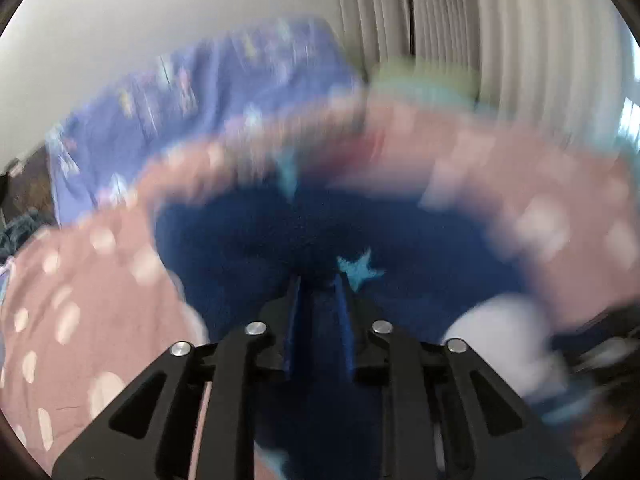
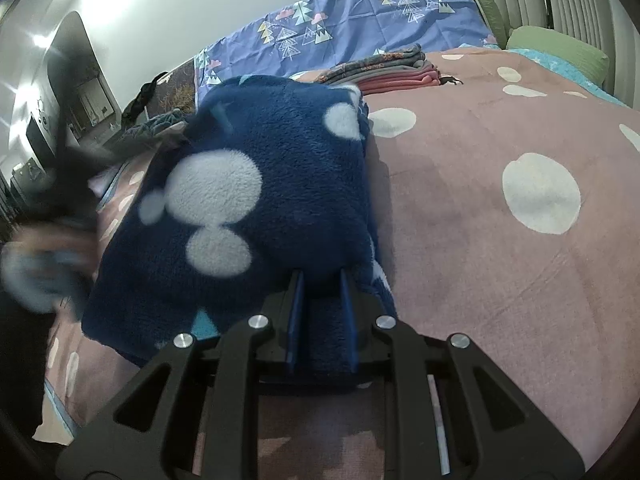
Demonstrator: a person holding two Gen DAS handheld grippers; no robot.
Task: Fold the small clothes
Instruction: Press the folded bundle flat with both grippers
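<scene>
- navy fleece garment (image 2: 256,208) with pale blobs lies on the pink dotted bedspread (image 2: 500,280), toward its left side in the right wrist view; looks already doubled over, edges stacked along its right side
- right gripper (image 2: 320,280) has its jaws drawn narrow with a fold of the fleece pinched between them at the near edge; blue fingers (image 2: 295,320) sit either side of the cloth
- left gripper (image 1: 318,282) likewise nipped in on the same navy fleece, cloth fills the gap between the fingers; a teal star (image 1: 358,270) on the fabric sits just beside the right finger; left view is heavily motion-blurred, so little else is sure
- handling, judged: soft, thick, light pile; no stiffness, will sag and drape from any pinch point; fuzzy so unlikely to slip, but bulky layers may spread the grip; not fragile
- best hold, judged: corners or hem edges, both layers together, two grips well apart to keep the fold line straight
- background: stack of folded clothes (image 2: 384,68) far side of the bed, well apart from the fleece; purple tree-print sheet (image 2: 344,28) behind; green pillow (image 2: 560,48) at far right
</scene>
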